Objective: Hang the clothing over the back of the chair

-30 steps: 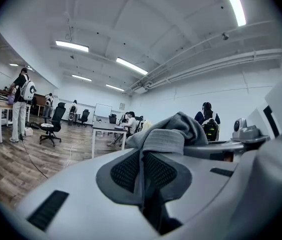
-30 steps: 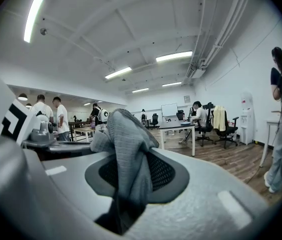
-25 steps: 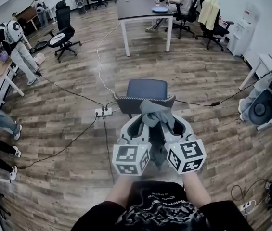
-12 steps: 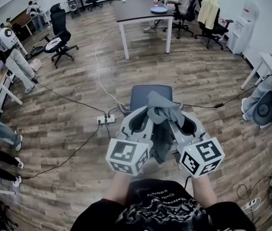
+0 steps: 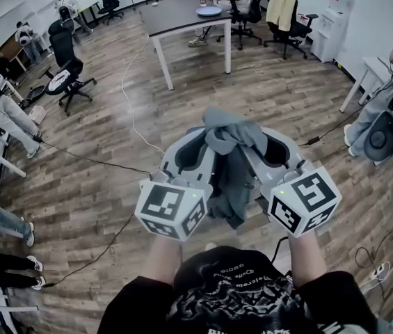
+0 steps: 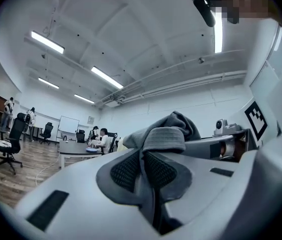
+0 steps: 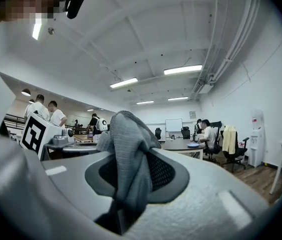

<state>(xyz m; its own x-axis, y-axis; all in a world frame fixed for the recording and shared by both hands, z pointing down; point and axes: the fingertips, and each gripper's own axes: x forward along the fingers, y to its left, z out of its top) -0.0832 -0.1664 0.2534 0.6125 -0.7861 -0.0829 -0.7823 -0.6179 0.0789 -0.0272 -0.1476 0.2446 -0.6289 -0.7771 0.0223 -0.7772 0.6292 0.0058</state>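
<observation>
Grey clothing [image 5: 232, 141], bunched into a soft knot and pinched from both sides, at the middle of the head view. Gripped on the left by the left gripper [image 5: 209, 145] and on the right by the right gripper [image 5: 257, 143], both held level and close together, marker cubes [image 5: 172, 209] on the near side. Loose remainder of the cloth hanging down between the two, clear of the wooden floor [image 5: 92, 179]. Probably held at two points so as to open into a span wide enough to lay across a chair back. No chair back to be made out near the grippers, perhaps hidden behind them; only office chairs [image 5: 62, 82] and a dark table [image 5: 182, 16] far across the room. From the left gripper view: jaws closed tight on a thin fold of the grey cloth, ribbed hem [image 6: 164, 139] folded over just above the pads, right gripper alongside to the right. From the right gripper view: jaws clamped on a thicker twist of the same cloth, hence standing a little wider apart. Judged as the carrying step, draping not yet done.
</observation>
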